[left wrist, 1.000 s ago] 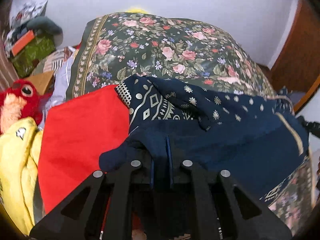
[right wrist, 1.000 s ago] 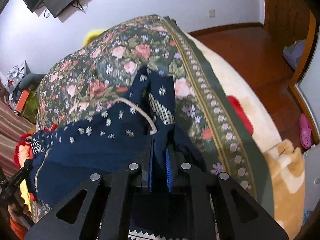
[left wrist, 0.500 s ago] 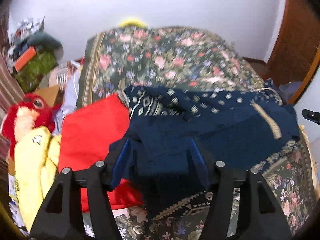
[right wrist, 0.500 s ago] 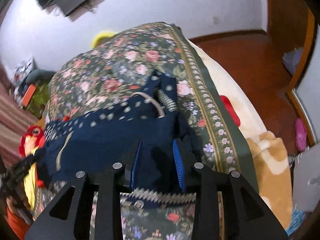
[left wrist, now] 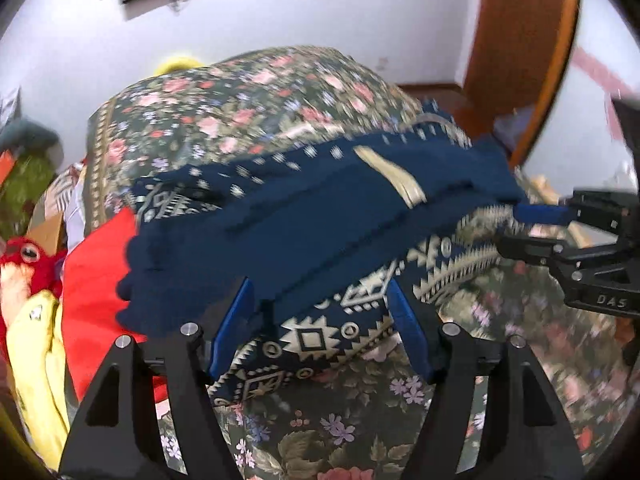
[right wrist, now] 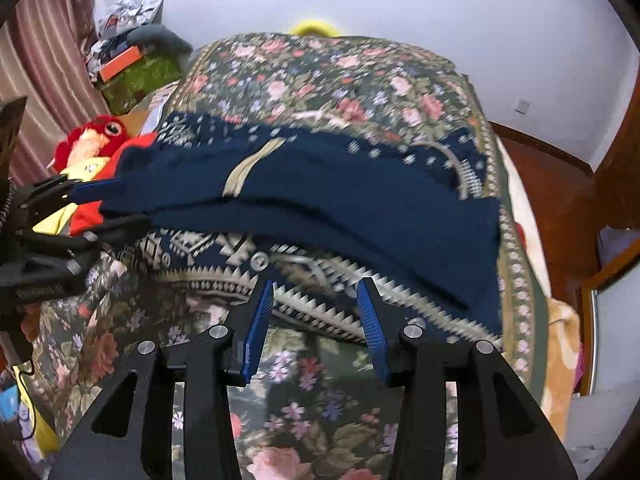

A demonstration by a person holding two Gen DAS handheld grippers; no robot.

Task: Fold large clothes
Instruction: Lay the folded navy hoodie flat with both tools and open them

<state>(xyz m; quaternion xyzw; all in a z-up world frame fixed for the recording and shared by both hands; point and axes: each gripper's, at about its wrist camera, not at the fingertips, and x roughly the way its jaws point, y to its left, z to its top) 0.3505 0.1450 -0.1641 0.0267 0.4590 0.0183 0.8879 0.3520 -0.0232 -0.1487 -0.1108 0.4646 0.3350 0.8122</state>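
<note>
A navy garment [left wrist: 320, 224] with white geometric trim lies folded into a long band across the floral bedspread [left wrist: 360, 432]. It also shows in the right wrist view [right wrist: 320, 200]. My left gripper [left wrist: 320, 316] is open and empty, its blue pads just short of the garment's near edge. My right gripper [right wrist: 316, 316] is open and empty, just in front of the zigzag hem. Each gripper shows in the other's view: the right gripper [left wrist: 536, 228] at the garment's right end, the left gripper [right wrist: 96, 204] at its left end.
A red cloth [left wrist: 100, 276], a yellow cloth [left wrist: 36, 344] and a red plush toy [right wrist: 96, 136] lie at the bed's left side. Boxes and clutter [right wrist: 132, 64] stand by the curtain. The wooden floor [right wrist: 560, 200] and a door lie to the right.
Both grippers were shut on the navy garment a second ago. They have opened, let it go and drawn back toward the near side of the bed. The garment now lies flat.
</note>
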